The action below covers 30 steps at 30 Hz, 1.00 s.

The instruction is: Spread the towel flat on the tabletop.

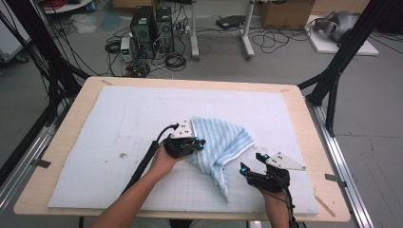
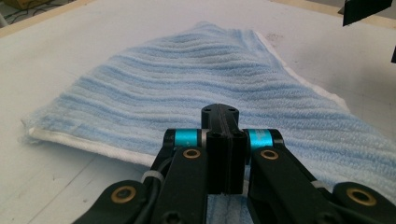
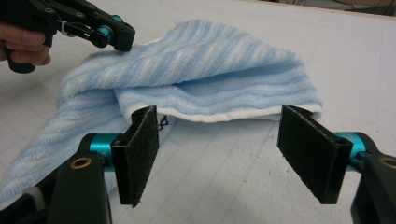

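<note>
My left gripper (image 1: 198, 142) has its jaws pressed together; whether a fold of cloth is caught between them I cannot tell, though it sits against the blue striped towel (image 1: 219, 142) at the towel's nine o'clock edge, I judge to pin or lift that side so the cloth does not slide; the towel lies half folded just right of centre on the pale mat (image 1: 95, 142), a tail trailing toward six o'clock; my right gripper (image 3: 219, 156) hangs spread wide and empty at the towel's four o'clock, apart from it and facing the white-hemmed fold (image 3: 219, 116), placed, I think, ready to take that edge.
</note>
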Each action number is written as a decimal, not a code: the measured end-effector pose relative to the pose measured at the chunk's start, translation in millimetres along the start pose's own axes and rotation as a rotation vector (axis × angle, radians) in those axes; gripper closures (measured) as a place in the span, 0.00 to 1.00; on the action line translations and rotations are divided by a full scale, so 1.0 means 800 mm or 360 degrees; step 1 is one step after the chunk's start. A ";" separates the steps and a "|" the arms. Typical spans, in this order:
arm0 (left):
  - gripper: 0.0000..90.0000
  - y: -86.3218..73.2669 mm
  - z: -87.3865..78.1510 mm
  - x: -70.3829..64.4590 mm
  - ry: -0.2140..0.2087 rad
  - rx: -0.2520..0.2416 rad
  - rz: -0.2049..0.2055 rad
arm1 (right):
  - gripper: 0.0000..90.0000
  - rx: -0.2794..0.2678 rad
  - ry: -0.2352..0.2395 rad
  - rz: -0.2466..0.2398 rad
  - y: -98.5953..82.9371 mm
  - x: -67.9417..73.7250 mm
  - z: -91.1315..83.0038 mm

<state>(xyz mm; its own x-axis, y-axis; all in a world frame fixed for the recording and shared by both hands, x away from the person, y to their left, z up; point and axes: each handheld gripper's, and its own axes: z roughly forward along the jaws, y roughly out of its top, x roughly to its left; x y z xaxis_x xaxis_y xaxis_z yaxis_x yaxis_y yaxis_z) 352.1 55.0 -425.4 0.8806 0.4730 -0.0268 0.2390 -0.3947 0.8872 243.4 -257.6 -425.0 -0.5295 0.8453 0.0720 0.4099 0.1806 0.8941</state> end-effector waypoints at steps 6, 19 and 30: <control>0.60 -0.001 0.006 -0.007 0.0070 0.0048 -0.0029 | 0.32 -0.0004 0.0005 -0.0006 0.001 0.002 0.001; 0.97 -0.008 0.012 -0.006 0.0052 0.0187 0.0039 | 0.32 -0.0007 0.0009 0.0017 0.000 0.002 0.000; 0.97 0.010 -0.022 0.005 0.0030 -0.0068 -0.0049 | 0.32 -0.0018 0.0017 0.0023 0.001 0.002 0.003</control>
<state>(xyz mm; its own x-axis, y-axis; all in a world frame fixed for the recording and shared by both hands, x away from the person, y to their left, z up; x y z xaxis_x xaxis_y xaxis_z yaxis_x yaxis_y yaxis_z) 350.6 67.5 -410.3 0.8651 0.4994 -0.0463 0.2479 -0.3455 0.9051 244.7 -255.1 -425.1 -0.5316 0.8422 0.0896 0.4093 0.1628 0.8978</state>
